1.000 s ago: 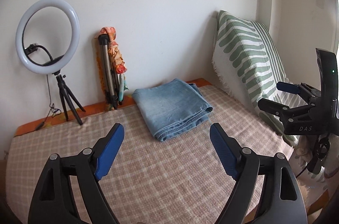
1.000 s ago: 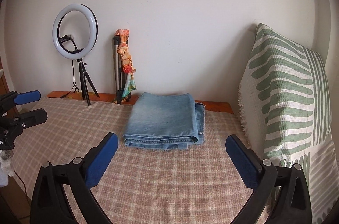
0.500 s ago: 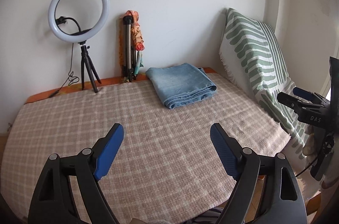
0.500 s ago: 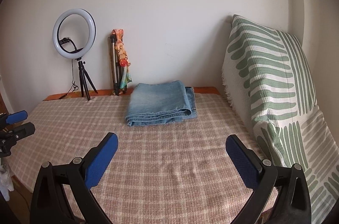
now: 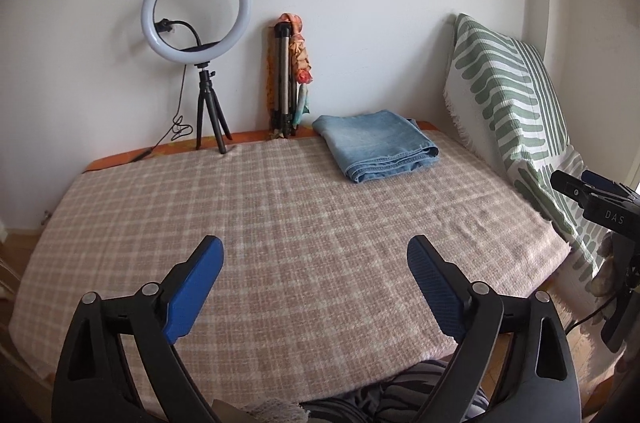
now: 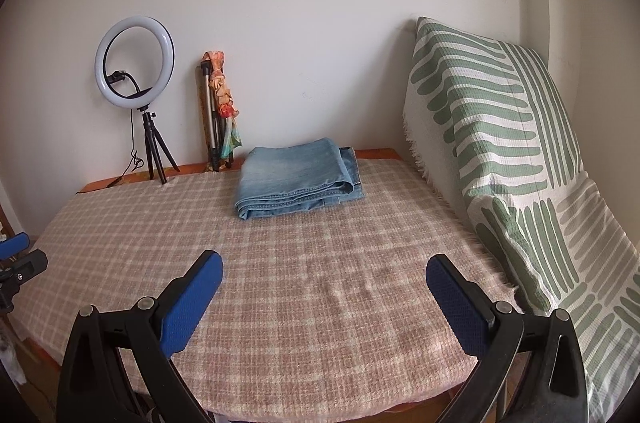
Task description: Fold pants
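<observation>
Left wrist view: left tongs (image 5: 315,263) gape, having just widened, with nothing between them; right tongs (image 6: 324,277) also stand apart, empty. Folded blue denim pants (image 5: 378,143) lie right of the white ring light (image 5: 196,11). Risk: jostling the bench's checked cloth (image 5: 280,223) could loosen that stack.

table (image 6: 120,255) covered by pink-beige checked cloth (image 6: 320,283). folded jeans (image 6: 296,179) lying flat on cloth at far edge. left of jeans: folded tripod (image 6: 214,115), then ring light (image 6: 134,95) on small tripod. right of jeans: green-striped cushion (image 6: 480,127).
</observation>
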`<state>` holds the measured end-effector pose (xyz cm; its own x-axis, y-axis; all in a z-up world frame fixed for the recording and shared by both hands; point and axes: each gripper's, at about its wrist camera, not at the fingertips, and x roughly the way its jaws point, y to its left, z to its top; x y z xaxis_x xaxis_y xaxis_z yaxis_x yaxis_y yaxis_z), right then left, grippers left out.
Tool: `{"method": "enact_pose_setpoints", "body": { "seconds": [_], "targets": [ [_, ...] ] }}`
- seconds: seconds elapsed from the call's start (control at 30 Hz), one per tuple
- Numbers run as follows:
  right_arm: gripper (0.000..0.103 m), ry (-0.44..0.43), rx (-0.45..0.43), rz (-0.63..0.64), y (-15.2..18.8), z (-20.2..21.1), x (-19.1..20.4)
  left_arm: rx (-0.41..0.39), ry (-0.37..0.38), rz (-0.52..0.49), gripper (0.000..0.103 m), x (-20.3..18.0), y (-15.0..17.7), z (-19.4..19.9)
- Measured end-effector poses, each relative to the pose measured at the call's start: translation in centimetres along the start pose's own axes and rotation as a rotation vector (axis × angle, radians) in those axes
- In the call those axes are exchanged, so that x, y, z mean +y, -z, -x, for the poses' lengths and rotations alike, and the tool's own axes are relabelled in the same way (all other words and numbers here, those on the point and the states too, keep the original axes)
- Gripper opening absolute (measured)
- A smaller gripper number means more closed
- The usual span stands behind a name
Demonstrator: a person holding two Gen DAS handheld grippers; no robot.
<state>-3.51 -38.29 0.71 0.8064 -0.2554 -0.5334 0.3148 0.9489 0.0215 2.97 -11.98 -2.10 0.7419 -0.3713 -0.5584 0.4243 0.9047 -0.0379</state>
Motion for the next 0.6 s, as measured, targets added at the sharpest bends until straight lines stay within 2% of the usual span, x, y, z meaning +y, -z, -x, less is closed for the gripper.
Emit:
{"method": "enact_pose_setpoints", "body": {
  "seconds": [0.03,0.2,0.37,0.6],
  "targets": [
    [0.103,0.0,-0.001,-0.004,0.03,0.01,0.0,-0.005,0.002,0.008,0.101,0.11,0.04,0.1],
    [0.103,0.007,0.004,-0.003,-0.01,-0.22,0.03,0.014,0.002,0.065,0.102,0.47,-0.04,0.01],
    [0.103,0.011,0.001,-0.004,-0.06,-0.28,-0.09,0.014,-0.045,0.031,0.102,0.22,0.12,-0.15],
    [0.103,0.015,-0.001,-0.012,0.0,-0.31,-0.32,0.026,-0.057,0.041,0.102,0.48,0.26,-0.42]
  ]
}}
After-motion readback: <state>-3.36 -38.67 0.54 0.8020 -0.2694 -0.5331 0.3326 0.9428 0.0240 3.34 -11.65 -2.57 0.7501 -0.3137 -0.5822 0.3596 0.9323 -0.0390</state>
